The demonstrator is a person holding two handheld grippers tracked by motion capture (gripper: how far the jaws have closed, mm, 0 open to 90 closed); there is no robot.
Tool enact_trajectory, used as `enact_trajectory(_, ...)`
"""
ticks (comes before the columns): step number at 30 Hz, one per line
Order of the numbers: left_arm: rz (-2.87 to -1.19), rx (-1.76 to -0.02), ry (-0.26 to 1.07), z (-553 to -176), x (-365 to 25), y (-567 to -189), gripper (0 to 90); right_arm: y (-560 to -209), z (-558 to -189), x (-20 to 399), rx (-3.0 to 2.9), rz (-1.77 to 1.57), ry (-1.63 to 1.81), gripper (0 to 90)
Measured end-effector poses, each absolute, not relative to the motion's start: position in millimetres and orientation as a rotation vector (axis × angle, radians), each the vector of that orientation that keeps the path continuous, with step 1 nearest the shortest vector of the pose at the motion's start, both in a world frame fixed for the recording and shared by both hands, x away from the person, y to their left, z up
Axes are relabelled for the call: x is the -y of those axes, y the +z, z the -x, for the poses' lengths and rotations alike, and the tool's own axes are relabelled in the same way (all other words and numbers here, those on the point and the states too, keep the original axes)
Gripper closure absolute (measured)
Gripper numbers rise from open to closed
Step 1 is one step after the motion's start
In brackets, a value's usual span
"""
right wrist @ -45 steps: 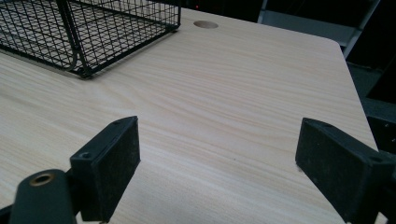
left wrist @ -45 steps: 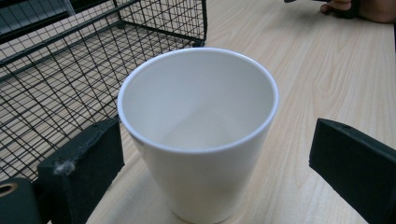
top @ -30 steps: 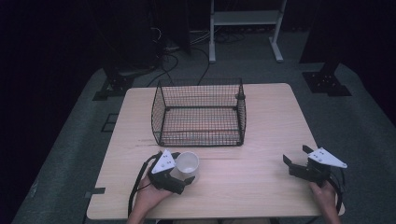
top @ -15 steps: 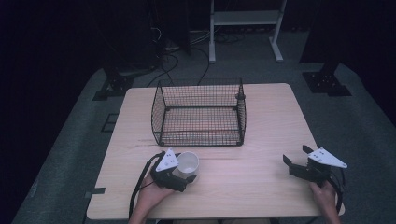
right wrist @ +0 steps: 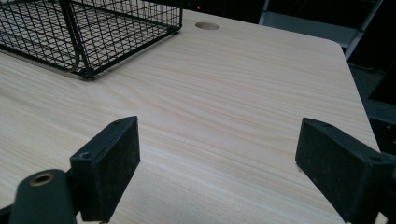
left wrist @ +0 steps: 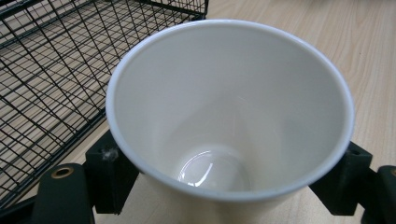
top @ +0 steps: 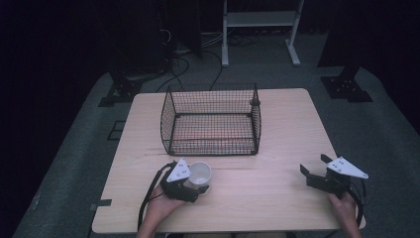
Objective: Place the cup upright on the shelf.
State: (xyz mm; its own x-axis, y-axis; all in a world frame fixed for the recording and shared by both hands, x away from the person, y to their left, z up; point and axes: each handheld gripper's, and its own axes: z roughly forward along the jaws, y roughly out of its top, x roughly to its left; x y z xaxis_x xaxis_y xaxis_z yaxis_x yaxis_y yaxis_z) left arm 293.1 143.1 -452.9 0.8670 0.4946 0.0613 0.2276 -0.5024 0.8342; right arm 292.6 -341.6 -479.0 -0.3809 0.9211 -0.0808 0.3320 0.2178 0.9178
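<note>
Now the left gripper [top: 194, 184] has its black jaws either side of the white cup [top: 199, 173]; they have just been closing and now press on the cup's wall below the rim, one pad at each flank in the left gripper view. So the cup [left wrist: 229, 107] is gripped, standing upright on the table [top: 257, 198], mouth up, long axis vertical, near the front edge on the person's left. It looks empty, a smooth glossy shell tapering to a small shiny bottom, likely ceramic or hard plastic.

Straight ahead of those jaws, just beyond the cup, sits the wire basket [top: 212, 121]: black mesh, square grid, open at the top, boxy with rounded corners. That is the relation to watch; the basket lies directly forward of the cup, and its near wall stands between them, so a lift over the rim would be needed, I judge.

Over on the other side, the right gripper [top: 317, 173] rests well apart, jaws spread wide with nothing between them, bare pale woodgrain showing in the gap. The left hand [top: 161, 210] is plainly the nearer one to cup and basket alike.
</note>
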Motion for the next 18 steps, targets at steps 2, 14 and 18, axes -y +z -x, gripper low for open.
enact_trajectory(2,-2.116,-0.517,0.37,-292.6,-142.0,-451.0,20.5,-479.0,-292.6,341.7,-1.839,-1.161,1.15,13.0)
enact_trajectory(14,-2.061,-0.46,0.37,-295.4,-137.4,-421.0,20.7,-479.0,-292.6,341.7,-1.839,-1.161,1.15,13.1)
enact_trajectory(18,-2.054,-0.453,0.369,-297.3,-136.9,-413.0,20.7,-479.0,-292.5,341.6,-1.839,-1.16,1.149,13.1)
